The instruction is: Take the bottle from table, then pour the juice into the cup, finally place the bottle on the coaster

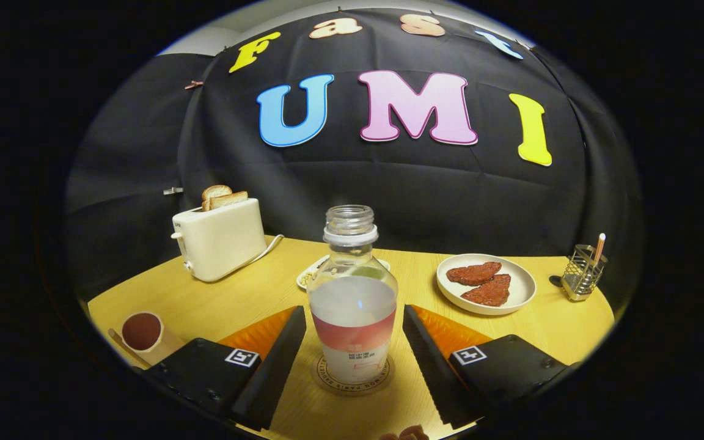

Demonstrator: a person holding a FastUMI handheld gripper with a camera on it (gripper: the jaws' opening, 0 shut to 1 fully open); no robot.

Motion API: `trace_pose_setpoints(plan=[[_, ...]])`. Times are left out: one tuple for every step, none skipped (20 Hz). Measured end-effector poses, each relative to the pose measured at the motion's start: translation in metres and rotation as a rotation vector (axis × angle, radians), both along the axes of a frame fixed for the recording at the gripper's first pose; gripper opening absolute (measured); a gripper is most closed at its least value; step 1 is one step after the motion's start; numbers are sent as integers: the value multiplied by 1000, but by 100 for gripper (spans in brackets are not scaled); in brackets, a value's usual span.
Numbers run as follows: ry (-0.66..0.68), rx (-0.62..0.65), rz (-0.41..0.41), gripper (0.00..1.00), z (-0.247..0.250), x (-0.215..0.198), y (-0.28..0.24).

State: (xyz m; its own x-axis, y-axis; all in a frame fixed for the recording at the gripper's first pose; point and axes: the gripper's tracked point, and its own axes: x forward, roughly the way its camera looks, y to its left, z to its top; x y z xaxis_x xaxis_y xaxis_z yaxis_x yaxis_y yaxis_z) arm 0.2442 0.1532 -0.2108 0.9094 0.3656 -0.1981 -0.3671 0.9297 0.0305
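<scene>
Currently upright on coaster (381, 374): bottle (352, 299), cap off, standing between the fingers of the tool (352, 342). Tool spread wide, both fingers (278, 360) apart from bottle sides, gripping nothing. Bottle label: pale upper band, pink-red lower band, small print too tiny to read. Ring of lettering around coaster rim, partly hidden by bottle base, not legible with certainty. Square black-and-white marker tags on both finger blocks. Cup (142, 333) with dark red juice, left of the left finger, near table (254, 293) edge. Cream toaster (220, 238) further back left, two bread slices sticking up, cord trailing right. Small dish (312, 273) behind bottle, mostly blocked by it. White plate (523, 287) with two reddish-brown patties beyond the right finger. Wire holder (581, 272) with one stick far right.
</scene>
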Motion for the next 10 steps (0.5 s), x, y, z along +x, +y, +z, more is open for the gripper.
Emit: trace_pose_setpoints(plan=[[14,1,-3,98,1,-3,-1],[40,14,4,98,0,-10,1],[56,27,20,98,2,-19,5],[59,29,28,98,5,-26,6],[54,19,28,99,9,-33,2],[42,6,26,98,14,-40,-2],[29,-2,23,98,21,-47,-8],[15,-5,21,98,29,-55,-15],[5,-5,16,98,39,-63,-23],[1,0,8,98,47,-71,-32]])
